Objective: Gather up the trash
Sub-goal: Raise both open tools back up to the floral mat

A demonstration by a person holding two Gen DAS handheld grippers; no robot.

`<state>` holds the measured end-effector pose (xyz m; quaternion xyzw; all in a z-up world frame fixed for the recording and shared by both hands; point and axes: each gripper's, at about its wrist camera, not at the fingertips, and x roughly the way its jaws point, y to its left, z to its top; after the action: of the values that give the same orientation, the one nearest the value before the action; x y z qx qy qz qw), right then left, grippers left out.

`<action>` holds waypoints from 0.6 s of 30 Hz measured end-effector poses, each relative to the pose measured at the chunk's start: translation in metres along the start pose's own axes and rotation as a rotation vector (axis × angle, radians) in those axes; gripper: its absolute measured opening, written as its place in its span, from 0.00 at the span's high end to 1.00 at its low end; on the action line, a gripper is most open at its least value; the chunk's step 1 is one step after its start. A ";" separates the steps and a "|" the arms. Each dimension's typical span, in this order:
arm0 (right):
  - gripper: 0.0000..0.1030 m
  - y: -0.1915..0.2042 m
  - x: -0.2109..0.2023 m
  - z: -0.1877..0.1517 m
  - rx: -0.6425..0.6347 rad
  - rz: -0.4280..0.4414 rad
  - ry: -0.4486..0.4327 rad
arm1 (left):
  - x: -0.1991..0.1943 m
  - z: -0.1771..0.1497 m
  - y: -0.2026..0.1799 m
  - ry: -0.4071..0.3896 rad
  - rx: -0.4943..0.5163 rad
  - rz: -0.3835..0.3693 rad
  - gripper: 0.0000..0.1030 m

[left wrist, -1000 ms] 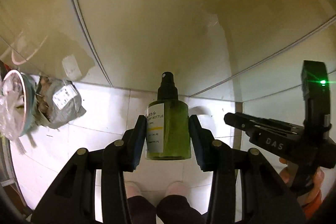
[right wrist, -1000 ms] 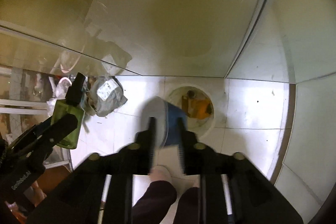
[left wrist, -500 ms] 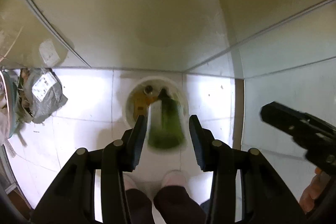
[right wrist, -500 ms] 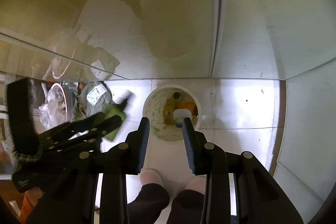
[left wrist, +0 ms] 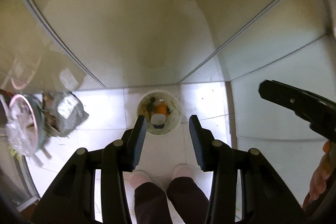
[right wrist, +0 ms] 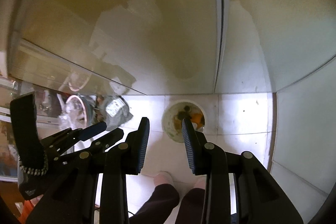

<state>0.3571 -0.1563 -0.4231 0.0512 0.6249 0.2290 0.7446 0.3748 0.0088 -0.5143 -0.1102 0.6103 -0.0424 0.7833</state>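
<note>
A round white trash bin (left wrist: 176,119) stands on the white tiled floor by the wall, far below both grippers. Inside it lie an orange piece (left wrist: 161,108), a blue item with a white top (left wrist: 158,120) and something dark. My left gripper (left wrist: 167,135) hangs high over the bin, open, with nothing between its blue pads. My right gripper (right wrist: 166,140) is also open and empty; its right finger (right wrist: 189,140) covers part of the bin (right wrist: 169,125). Each gripper shows at the edge of the other's view: the right one (left wrist: 298,106), the left one (right wrist: 92,133).
A crumpled grey bag with a white label (left wrist: 69,112) lies on the floor left of the bin. Beside it is a pink-rimmed container lined with clear plastic (left wrist: 23,125). A person's feet in pink slippers (left wrist: 140,177) stand just before the bin. Glossy wall panels rise behind.
The green spray bottle left my left gripper and fell toward the bin. The blue and white item left my right gripper and now lies in the bin. Both grippers have risen.
</note>
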 end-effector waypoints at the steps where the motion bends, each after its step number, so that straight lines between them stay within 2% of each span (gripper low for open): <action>1: 0.71 0.009 -0.019 0.002 -0.005 0.000 -0.016 | -0.013 0.002 -0.002 -0.011 0.004 0.000 0.60; 10: 0.71 0.074 -0.171 0.008 -0.030 0.018 -0.198 | -0.200 0.021 -0.023 -0.206 0.061 -0.006 0.60; 15: 0.71 0.106 -0.244 0.006 -0.051 0.004 -0.318 | -0.305 0.028 -0.035 -0.358 0.093 -0.015 0.59; 18: 0.71 0.127 -0.288 0.006 -0.068 -0.010 -0.405 | -0.354 0.029 -0.031 -0.455 0.108 -0.027 0.58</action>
<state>0.2947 -0.1585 -0.1141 0.0679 0.4546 0.2314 0.8574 0.3161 0.0529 -0.1655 -0.0830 0.4133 -0.0595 0.9049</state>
